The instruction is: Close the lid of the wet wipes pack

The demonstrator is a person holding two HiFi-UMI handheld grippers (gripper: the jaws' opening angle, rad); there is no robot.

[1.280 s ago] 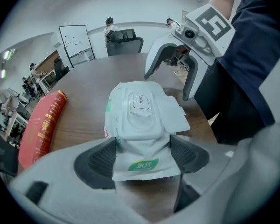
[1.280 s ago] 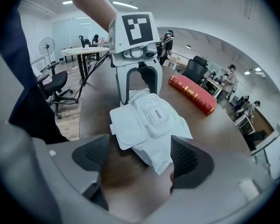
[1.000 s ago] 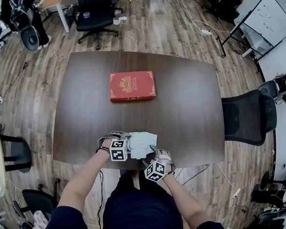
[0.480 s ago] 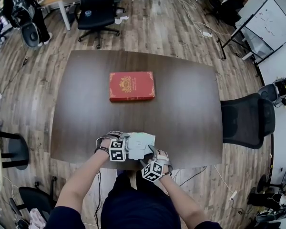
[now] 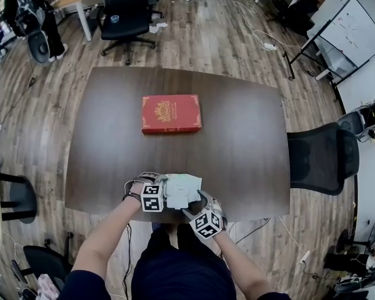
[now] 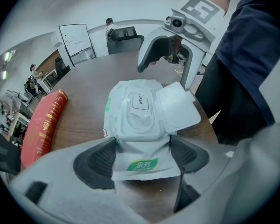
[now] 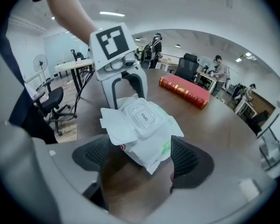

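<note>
The wet wipes pack (image 5: 182,189) is lying flat on the bench (image 5: 237,142), at the lower middle of the head view, close to the bench edge that is nearest to the person. Its lid (image 6: 179,108) is standing open: in the left gripper view the hard white flap is turned out to the right of the opening and is lying almost flat, so the closing is not yet done. The small label (image 6: 140,101) over the opening seems to be stuck down.

The left tool (image 6: 141,157) is pinching the sealed end of the pack, with both dark pads pressing on the soft film. I think this grip is there to hold the light pack steady, so that it is not sliding when the lid is pushed.

The right tool (image 7: 141,158) is hanging at the opposite end of the pack with its jaws spread. A corner of the pack is showing between them, but the pads are not touching it. It is on the side where the flap is lying, which probably serves for folding the flap over the opening and pressing it down.

Further up in the head view, well apart from the pack, a red book (image 5: 171,113) is lying on the bench and is taking no part in the work.
</note>
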